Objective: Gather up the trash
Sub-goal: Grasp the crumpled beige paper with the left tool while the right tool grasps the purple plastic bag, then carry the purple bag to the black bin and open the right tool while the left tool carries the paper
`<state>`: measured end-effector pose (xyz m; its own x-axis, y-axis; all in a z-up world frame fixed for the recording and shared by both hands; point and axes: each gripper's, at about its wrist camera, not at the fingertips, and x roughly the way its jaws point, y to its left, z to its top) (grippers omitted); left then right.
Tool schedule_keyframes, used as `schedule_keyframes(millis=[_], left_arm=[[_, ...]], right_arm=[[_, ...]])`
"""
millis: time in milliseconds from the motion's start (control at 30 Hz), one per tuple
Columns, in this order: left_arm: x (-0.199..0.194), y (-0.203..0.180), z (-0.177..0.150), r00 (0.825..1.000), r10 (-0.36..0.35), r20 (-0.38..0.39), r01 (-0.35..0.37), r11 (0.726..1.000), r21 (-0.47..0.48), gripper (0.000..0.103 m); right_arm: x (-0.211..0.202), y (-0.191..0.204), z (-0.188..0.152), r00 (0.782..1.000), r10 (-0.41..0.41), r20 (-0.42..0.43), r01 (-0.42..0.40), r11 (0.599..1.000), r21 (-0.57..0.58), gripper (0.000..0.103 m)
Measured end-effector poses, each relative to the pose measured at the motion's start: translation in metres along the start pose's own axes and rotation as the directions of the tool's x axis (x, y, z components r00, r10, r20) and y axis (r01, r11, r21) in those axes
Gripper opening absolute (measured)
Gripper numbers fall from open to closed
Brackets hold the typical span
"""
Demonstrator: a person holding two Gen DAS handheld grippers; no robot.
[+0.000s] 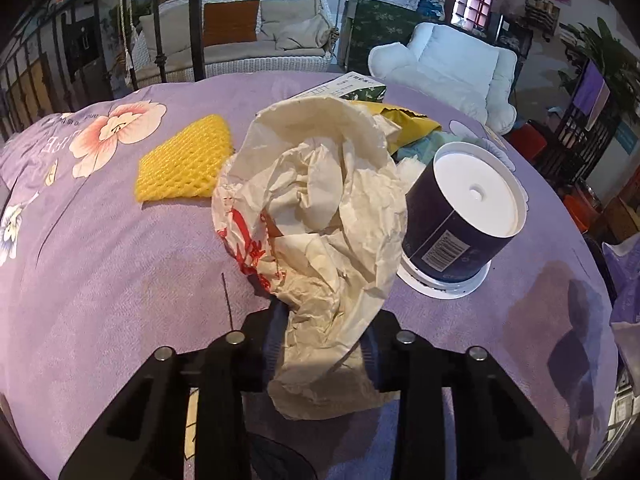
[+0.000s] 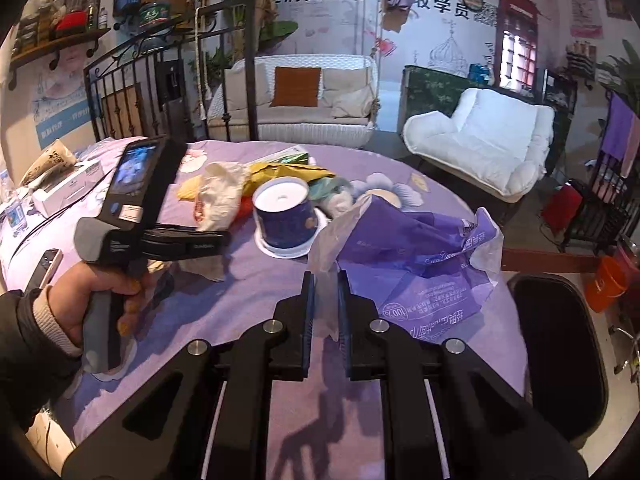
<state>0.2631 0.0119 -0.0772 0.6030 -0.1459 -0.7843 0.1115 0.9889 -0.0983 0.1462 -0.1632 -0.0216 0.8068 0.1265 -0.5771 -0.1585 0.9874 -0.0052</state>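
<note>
Crumpled cream paper wrapper (image 1: pixel 316 216) is pinched in the left gripper (image 1: pixel 324 332) jaws on the purple-clothed counter (image 1: pixel 120 280). At its three o'clock stands a dark disc spindle case (image 1: pixel 460 216). The right gripper (image 2: pixel 325 300) jaws clamp a purple plastic bag (image 2: pixel 420 256), seemingly lifted.

Black left tool (image 2: pixel 216 240) with grey handle and small screen; black right tool (image 2: pixel 324 308), silver screws, blue pads; dark sleeve (image 2: pixel 24 344), beige cuff.

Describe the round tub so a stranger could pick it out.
Start at the purple flowered tablecloth. Right of the crumpled paper wrapper stands a dark blue tub on a white lid. Alone among the soft, crumpled trash, it is rigid and round, with a barcode.
</note>
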Motion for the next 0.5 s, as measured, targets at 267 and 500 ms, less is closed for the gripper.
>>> schedule_keyframes(millis=[267,500], left_arm=[[-0.064,-0.002,-0.029,0.989,-0.034,0.147,0.037,0.999,-0.024,0.018],[-0.107,-0.055,-0.052,0.963,-0.154,0.223,0.144,0.988,0.062,0.018]], right_arm=[[-0.015,-0.04,-0.005,0.997,-0.073,0.036,0.07,0.995,0.064,0.012],[-0.025,-0.111,-0.012,0.99,-0.138,0.021,0.13,0.966,0.224,0.012]])
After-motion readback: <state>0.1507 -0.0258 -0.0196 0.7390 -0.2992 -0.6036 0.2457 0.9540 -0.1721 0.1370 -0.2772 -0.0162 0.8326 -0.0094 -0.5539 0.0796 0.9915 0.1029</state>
